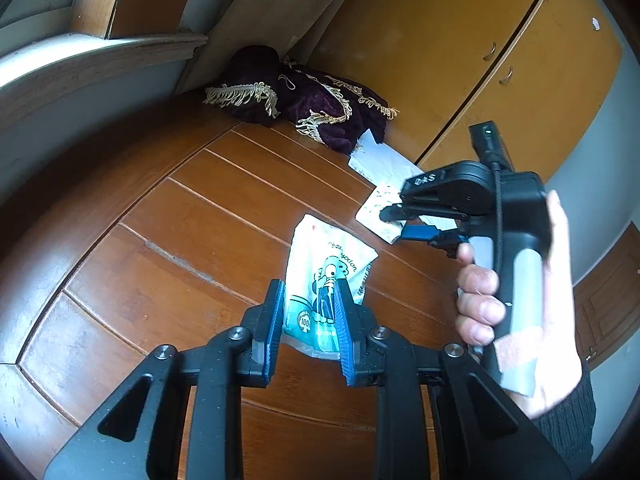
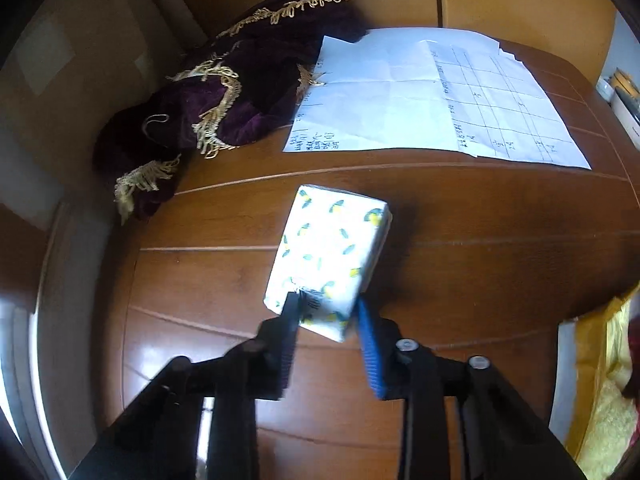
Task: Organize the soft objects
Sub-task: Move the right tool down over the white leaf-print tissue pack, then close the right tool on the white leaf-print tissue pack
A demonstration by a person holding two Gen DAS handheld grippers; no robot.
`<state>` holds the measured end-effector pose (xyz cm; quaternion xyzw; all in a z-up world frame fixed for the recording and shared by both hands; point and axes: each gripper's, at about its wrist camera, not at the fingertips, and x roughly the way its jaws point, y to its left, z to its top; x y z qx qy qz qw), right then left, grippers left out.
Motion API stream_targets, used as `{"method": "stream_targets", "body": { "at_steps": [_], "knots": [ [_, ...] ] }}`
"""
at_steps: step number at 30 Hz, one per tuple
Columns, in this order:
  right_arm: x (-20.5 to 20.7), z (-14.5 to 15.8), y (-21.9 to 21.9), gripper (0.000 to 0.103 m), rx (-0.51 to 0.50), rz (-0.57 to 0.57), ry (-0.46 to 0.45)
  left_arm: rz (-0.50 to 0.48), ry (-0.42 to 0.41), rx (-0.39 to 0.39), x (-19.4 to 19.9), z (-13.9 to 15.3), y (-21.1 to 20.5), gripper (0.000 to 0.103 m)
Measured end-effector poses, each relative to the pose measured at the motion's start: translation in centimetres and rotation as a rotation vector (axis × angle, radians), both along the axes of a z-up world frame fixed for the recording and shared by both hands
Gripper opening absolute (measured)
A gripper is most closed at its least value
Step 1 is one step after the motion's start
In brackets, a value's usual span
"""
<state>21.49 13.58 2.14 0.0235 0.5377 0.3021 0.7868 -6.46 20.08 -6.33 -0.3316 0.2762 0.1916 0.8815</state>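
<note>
My left gripper (image 1: 310, 304) is shut on a white and teal plastic pack (image 1: 324, 268) with a cartoon print, its blue pads pressing the pack's lower half. Further right a hand (image 1: 516, 320) holds my right gripper (image 1: 396, 224), which is shut on a white tissue pack with a lemon pattern (image 1: 378, 204). In the right wrist view that tissue pack (image 2: 332, 248) sits tilted between the fingers of the right gripper (image 2: 326, 314), raised a little over the wooden table (image 2: 480, 272) with its shadow beneath. A crumpled purple velvet cloth with gold fringe (image 1: 304, 96) (image 2: 224, 92) lies at the table's far corner.
White paper sheets with a hand-drawn grid (image 2: 432, 96) (image 1: 380, 160) lie flat beside the cloth. Orange cabinet doors (image 1: 480, 60) stand behind the table. A window sill (image 1: 100, 56) runs along the left. Yellow fabric (image 2: 600, 380) shows past the table's right edge.
</note>
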Motion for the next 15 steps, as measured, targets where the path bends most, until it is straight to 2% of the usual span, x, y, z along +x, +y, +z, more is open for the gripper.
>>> {"method": "stream_targets", "body": {
  "at_steps": [2, 4, 10, 13, 15],
  "knots": [
    [-2.0, 0.8, -1.4, 0.014, 0.059, 0.06, -0.001, 0.005, 0.003, 0.008, 0.0, 0.0, -0.1, 0.021],
    [-4.1, 1.3, -3.1, 0.01, 0.078, 0.088, -0.038, 0.007, 0.009, 0.013, 0.1, 0.0, -0.1, 0.022],
    [-9.2, 0.2, -10.1, 0.008, 0.23, 0.115, -0.051, 0.008, 0.009, 0.023, 0.0, 0.0, -0.3, 0.022],
    [-11.3, 0.1, -12.7, 0.007, 0.294, 0.136, -0.112, -0.001, 0.008, 0.033, 0.0, 0.1, -0.5, 0.022],
    [-12.2, 0.7, -13.5, 0.006, 0.327, 0.146, -0.188, -0.01, 0.011, 0.047, 0.2, 0.3, -0.7, 0.022]
  ]
}}
